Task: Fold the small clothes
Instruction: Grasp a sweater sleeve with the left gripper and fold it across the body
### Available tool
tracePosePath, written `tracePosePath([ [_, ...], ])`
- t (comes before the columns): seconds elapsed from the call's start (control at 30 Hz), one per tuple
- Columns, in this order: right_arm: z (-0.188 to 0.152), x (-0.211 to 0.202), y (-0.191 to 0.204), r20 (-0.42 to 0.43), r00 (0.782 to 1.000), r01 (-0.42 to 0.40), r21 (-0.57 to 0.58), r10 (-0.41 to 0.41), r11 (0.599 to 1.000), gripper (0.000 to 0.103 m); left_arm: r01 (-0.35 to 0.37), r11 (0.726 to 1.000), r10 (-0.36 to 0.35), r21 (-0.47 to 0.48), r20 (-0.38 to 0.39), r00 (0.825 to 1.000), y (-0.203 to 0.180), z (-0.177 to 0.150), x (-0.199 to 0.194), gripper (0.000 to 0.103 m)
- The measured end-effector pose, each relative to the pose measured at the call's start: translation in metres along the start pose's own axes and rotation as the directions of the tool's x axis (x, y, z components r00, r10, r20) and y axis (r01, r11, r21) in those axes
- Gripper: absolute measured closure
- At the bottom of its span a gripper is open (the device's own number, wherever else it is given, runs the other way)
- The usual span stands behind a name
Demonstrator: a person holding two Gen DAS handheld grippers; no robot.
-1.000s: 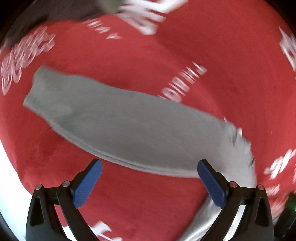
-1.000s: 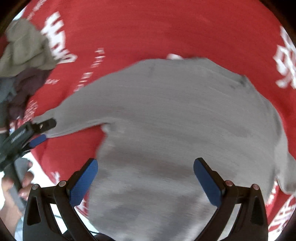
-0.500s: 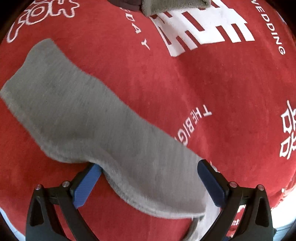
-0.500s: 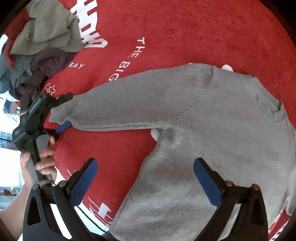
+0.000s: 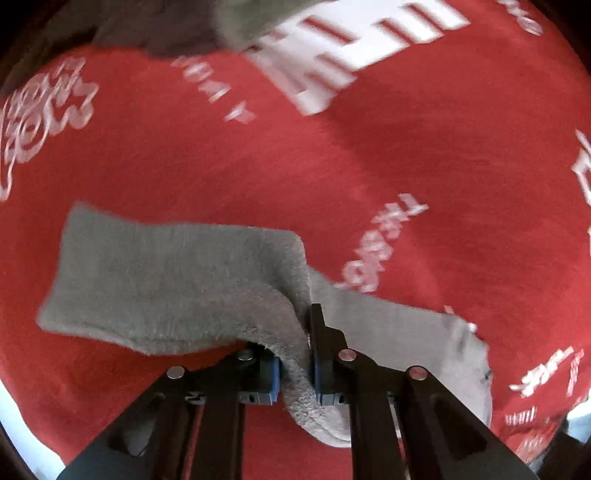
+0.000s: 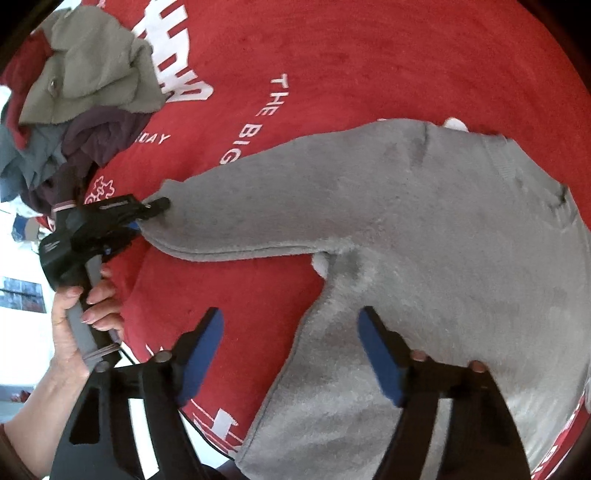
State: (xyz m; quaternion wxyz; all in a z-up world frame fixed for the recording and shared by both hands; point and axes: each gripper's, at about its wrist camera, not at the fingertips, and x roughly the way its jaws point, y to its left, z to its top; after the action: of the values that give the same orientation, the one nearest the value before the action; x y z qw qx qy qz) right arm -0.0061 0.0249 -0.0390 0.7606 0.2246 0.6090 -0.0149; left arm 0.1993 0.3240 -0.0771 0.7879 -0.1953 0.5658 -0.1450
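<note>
A grey fleece sweater (image 6: 424,229) lies flat on a red cloth with white lettering (image 6: 369,55). Its left sleeve (image 5: 166,280) stretches out to the left. My left gripper (image 5: 295,365) is shut on the sleeve's lower edge near the cuff and bunches the fabric; it also shows in the right wrist view (image 6: 147,210) at the sleeve end. My right gripper (image 6: 291,350) is open and empty, its blue pads over the sweater's side hem below the armpit.
A pile of other clothes (image 6: 74,110), olive, purple, blue and red, lies at the far left of the cloth; it also shows in the left wrist view (image 5: 192,26). The cloth's near edge (image 6: 147,354) runs beside my left hand.
My left gripper has closed on the sleeve edge, which was lying loose between its open pads. My right gripper has narrowed a little and stays over the hem.
</note>
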Motion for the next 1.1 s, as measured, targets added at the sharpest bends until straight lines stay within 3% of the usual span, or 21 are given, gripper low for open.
tracePosePath([
  [0.1, -0.003, -0.012, -0.013, 0.030, 1.000, 0.007, 0.036, -0.008, 0.999, 0.027, 0.042, 0.994, -0.044, 0.101, 0.017, 0.999, -0.041, 0.002, -0.014, 0.089],
  [0.2, -0.011, -0.028, -0.032, 0.051, 0.999, 0.015, 0.087, -0.019, 0.996, 0.027, 0.105, 0.970, -0.112, 0.218, 0.017, 0.994, -0.099, -0.002, -0.024, 0.089],
  [0.37, -0.027, -0.067, -0.081, 0.101, 0.992, 0.054, 0.163, -0.071, 0.985, 0.027, 0.188, 0.893, -0.194, 0.409, -0.027, 0.981, -0.213, -0.039, -0.025, 0.089],
  [0.5, -0.045, -0.095, -0.137, 0.122, 0.986, 0.084, 0.245, -0.116, 0.966, 0.027, 0.250, 0.820, -0.213, 0.515, -0.131, 0.968, -0.296, -0.095, 0.005, 0.089],
  [0.57, -0.058, -0.105, -0.168, 0.123, 0.983, 0.091, 0.301, -0.134, 0.949, 0.027, 0.248, 0.774, -0.177, 0.583, -0.178, 0.968, -0.335, -0.134, 0.032, 0.089],
  [0.67, -0.080, -0.114, -0.214, 0.116, 0.981, 0.097, 0.391, -0.153, 0.915, 0.027, 0.231, 0.725, -0.107, 0.649, -0.225, 0.968, -0.363, -0.183, 0.067, 0.089],
  [0.77, -0.103, -0.114, -0.252, 0.090, 0.981, 0.118, 0.443, -0.175, 0.889, 0.027, 0.132, 0.684, 0.022, 0.717, -0.202, 0.979, -0.374, -0.227, 0.102, 0.089],
  [0.87, -0.118, -0.107, -0.280, 0.061, 0.983, 0.122, 0.478, -0.171, 0.870, 0.027, 0.045, 0.660, 0.120, 0.750, -0.164, 0.979, -0.372, -0.244, 0.115, 0.088],
  [0.93, -0.124, -0.105, -0.294, 0.052, 0.984, 0.121, 0.498, -0.169, 0.859, 0.027, 0.028, 0.664, 0.136, 0.747, -0.157, 0.978, -0.368, -0.244, 0.111, 0.061],
  [0.97, -0.122, -0.105, -0.297, 0.054, 0.984, 0.119, 0.500, -0.168, 0.858, 0.027, 0.020, 0.665, 0.134, 0.747, -0.146, 0.980, -0.367, -0.242, 0.105, 0.032],
  [1.0, -0.122, -0.104, -0.297, 0.056, 0.984, 0.118, 0.500, -0.168, 0.858, 0.027, 0.021, 0.665, 0.125, 0.747, -0.139, 0.982, -0.364, -0.239, 0.096, 0.015],
  [1.1, -0.105, -0.108, -0.295, 0.082, 0.983, 0.106, 0.473, -0.163, 0.875, 0.027, -0.002, 0.659, 0.104, 0.752, -0.089, 0.991, -0.355, -0.225, 0.059, 0.015],
])
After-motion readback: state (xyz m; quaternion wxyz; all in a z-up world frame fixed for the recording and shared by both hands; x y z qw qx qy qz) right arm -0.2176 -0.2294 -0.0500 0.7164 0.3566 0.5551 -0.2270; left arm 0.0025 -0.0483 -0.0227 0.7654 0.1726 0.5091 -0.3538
